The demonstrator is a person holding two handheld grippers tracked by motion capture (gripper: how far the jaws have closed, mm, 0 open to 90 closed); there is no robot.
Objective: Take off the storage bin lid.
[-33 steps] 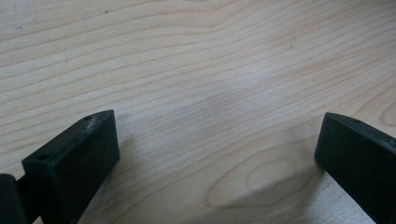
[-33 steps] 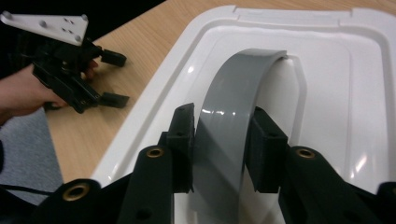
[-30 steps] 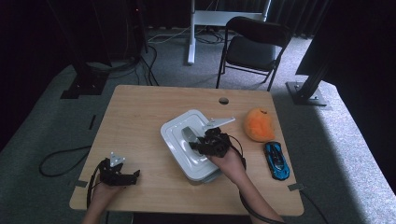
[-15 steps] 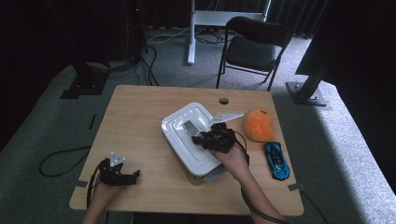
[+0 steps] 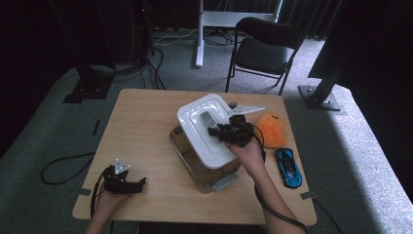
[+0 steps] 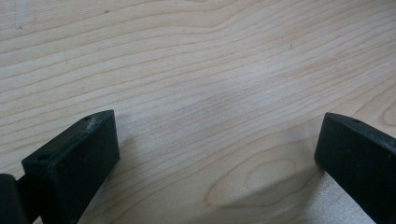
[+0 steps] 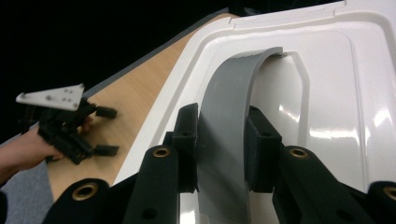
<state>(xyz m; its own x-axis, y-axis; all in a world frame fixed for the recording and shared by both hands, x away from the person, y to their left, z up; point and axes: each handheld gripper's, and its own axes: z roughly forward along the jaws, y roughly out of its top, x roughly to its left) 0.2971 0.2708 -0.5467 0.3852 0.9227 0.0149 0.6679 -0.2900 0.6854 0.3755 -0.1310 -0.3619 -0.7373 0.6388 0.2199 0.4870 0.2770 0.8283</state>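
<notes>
White plastic lid [image 5: 207, 127] hides most of the clear bin [image 5: 195, 168] beneath; its grey arched handle [image 7: 229, 135] sits pinched between the right gripper [image 7: 220, 149] pads. Left gripper [image 6: 210, 154] rests spread, holding nothing.

The right gripper [image 7: 222, 135] is black with brass-coloured rivets, and its pads [image 7: 187, 140] close on a grey handle [image 7: 229, 116] set in a glossy white lid [image 5: 207, 129], under which stands a clear bin [image 5: 197, 170] with grey latches. Just to this gripper's right lie an orange plush toy [image 5: 272, 130] and, nearer the person, a blue toy car [image 5: 289, 167] with black windows. The left gripper [image 5: 127, 184] is black with a pale grey plate on top, over a light wooden table [image 6: 196, 84] with wavy brown grain.
</notes>
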